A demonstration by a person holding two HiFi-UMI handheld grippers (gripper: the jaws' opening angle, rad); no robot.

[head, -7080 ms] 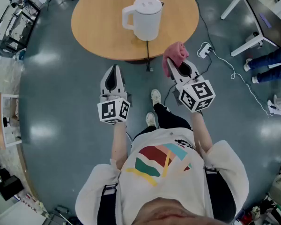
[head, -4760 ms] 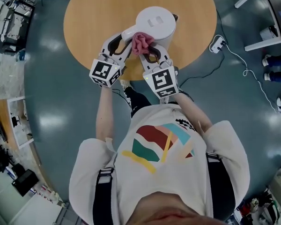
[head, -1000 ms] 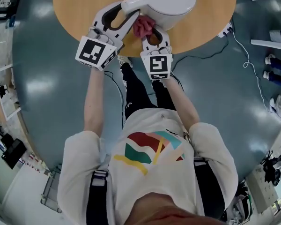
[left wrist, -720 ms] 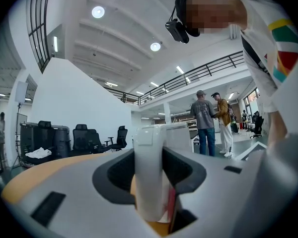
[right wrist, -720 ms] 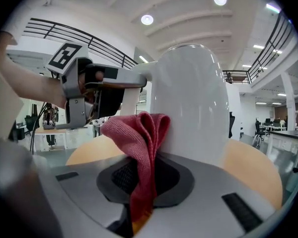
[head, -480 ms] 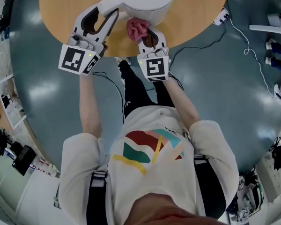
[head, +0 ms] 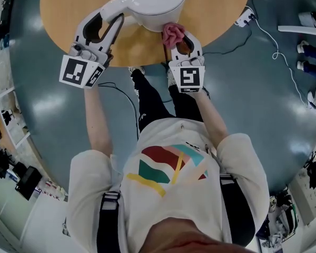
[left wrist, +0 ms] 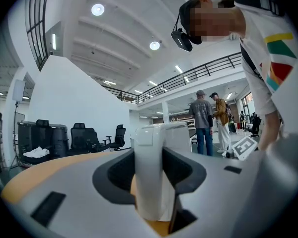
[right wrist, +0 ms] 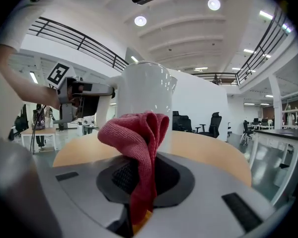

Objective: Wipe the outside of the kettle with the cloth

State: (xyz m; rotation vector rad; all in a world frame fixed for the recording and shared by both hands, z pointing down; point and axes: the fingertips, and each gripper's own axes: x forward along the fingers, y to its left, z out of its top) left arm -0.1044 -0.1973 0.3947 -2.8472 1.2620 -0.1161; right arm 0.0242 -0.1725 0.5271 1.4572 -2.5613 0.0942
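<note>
Round wooden table [head: 221, 15]: left tongs [head: 115, 21] level, clamped on kettle handle [head: 111, 7]; right tongs [head: 179, 39] pinch cloth [head: 171, 31] at kettle [head: 152, 1] side.

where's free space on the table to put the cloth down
Two bare patches of table: left of the left gripper out to the rim, and right of the kettle and right gripper. The near middle is crowded: left gripper on the handle, cloth in the right gripper.

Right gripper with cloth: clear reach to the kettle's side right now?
Likely yes: the right gripper holds the cloth right by the kettle wall, nothing between. The left gripper clamps the handle, well aside.
</note>
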